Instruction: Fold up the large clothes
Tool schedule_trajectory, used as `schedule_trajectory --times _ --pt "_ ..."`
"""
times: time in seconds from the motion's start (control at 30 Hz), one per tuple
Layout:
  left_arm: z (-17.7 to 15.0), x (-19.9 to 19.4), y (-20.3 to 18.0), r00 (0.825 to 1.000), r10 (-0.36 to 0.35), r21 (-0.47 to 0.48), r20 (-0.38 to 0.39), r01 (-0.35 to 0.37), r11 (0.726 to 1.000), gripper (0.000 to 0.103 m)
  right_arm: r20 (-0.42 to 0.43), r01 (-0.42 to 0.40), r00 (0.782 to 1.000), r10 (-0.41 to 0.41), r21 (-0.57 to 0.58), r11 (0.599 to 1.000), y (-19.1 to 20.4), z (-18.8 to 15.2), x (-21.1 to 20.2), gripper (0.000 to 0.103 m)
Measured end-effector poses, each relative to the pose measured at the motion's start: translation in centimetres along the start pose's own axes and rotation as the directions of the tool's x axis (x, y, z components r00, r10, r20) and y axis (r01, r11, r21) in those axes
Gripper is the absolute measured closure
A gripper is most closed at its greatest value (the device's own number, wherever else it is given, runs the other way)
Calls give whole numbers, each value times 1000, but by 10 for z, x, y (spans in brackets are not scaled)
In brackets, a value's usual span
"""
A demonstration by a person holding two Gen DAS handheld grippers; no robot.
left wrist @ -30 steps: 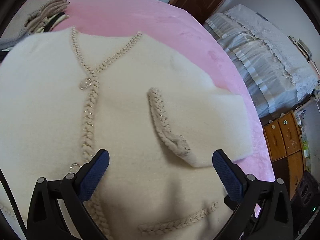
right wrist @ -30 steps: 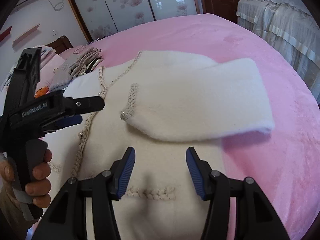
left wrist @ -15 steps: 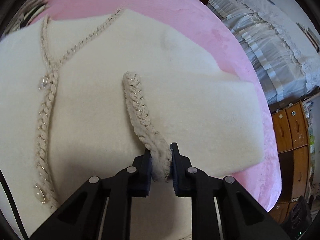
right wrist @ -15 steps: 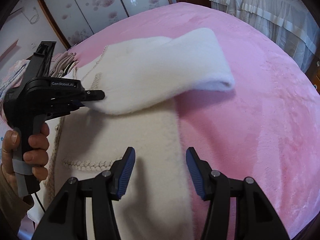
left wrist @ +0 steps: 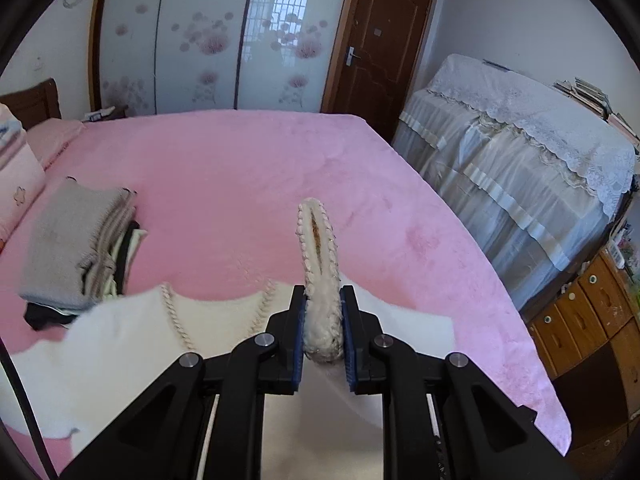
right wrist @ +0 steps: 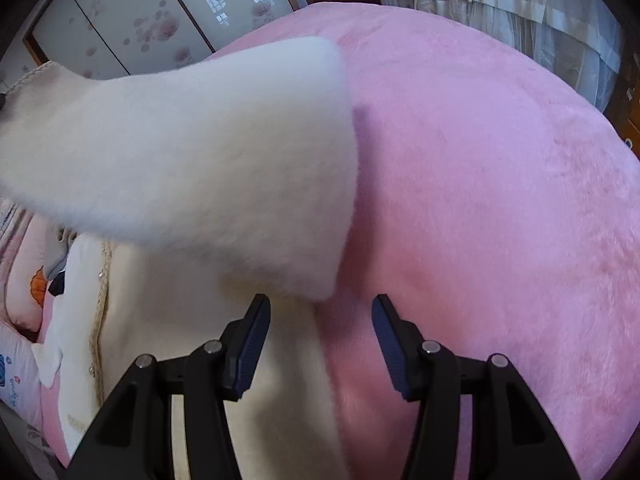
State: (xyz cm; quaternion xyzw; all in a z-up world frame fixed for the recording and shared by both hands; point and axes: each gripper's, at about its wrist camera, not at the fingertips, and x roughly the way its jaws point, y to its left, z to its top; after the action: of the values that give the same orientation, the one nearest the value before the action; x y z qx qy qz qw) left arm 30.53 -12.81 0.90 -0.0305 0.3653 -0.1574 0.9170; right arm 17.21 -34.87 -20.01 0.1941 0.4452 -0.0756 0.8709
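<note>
- One cream cardigan [left wrist: 132, 344] was seen spread on the pink bed [left wrist: 248, 184], its braided trim running down the front opening.
- One sleeve cuff [left wrist: 320, 272], edged with the same braid, was pinched between the jaws of the left gripper [left wrist: 322, 334] and held raised above the garment's body.
- In the right wrist view, the lifted sleeve [right wrist: 192, 152] was shown hanging as a broad white band over the cardigan [right wrist: 168, 320], its lower corner just above the right gripper [right wrist: 320, 340].
- The jaws of the right gripper were held spread, with nothing between them; the cardigan's side edge and the pink bed [right wrist: 500, 200] lay beneath.
- One stack of folded clothes [left wrist: 76, 252], grey on top with darker pieces below, was seen on the bed well apart from the cardigan's collar.
- Two pillows could be counted at the bed's left edge: a pink pillow [right wrist: 30, 280] with an orange motif and a white pillow [right wrist: 16, 376] with a small print; writing on the latter was too blurred to be read.
- One wooden door [left wrist: 376, 48], one wardrobe with flowered sliding panels [left wrist: 200, 40], one lace-covered piece of furniture [left wrist: 520, 152] and one wooden drawer cabinet [left wrist: 588, 320] were visible around the bed.
- No legible brand or label was found.
</note>
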Motion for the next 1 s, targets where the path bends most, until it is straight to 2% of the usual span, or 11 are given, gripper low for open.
schedule_trajectory --times 0.07,0.1,0.13,0.3,0.4,0.5,0.6,0.67,0.8,0.9,1.0 --pt "5 -3 24 999 35 -19 4 -35 999 89 18 30 999 -29 -34 999 9 4 2 61" --pt "3 -1 38 999 53 -30 -1 -53 998 89 20 27 999 -26 -66 997 18 6 3 79" --pt "-3 3 55 997 78 -44 -10 -79 996 89 24 50 999 -48 -94 994 27 7 4 80" --pt "-69 46 138 974 185 -104 -129 -199 974 89 50 184 983 -178 -264 947 65 0 8 74" --pt "-122 88 178 940 201 -134 -276 -244 960 89 8 197 979 -205 -323 926 73 -11 9 62" --pt "-162 118 197 904 189 -139 -384 -259 956 85 -11 195 977 -215 -368 909 75 -18 3 61" --pt "-167 113 206 923 141 -169 -357 -212 962 71 -29 158 982 -187 -413 897 71 -28 -13 58" --pt "-160 111 211 930 85 -196 -359 -164 967 39 -36 121 988 -152 -438 891 70 -28 -28 56" --pt "-146 105 216 947 105 -165 -304 -161 973 35 -32 35 998 -55 -442 896 74 -14 -57 43" --pt "-137 118 222 939 133 -153 -318 -189 970 35 -17 -12 1000 6 -369 929 73 14 -63 31" --pt "-134 140 229 924 158 -140 -347 -217 966 35 -13 -2 1000 -1 -283 959 70 49 -40 31"
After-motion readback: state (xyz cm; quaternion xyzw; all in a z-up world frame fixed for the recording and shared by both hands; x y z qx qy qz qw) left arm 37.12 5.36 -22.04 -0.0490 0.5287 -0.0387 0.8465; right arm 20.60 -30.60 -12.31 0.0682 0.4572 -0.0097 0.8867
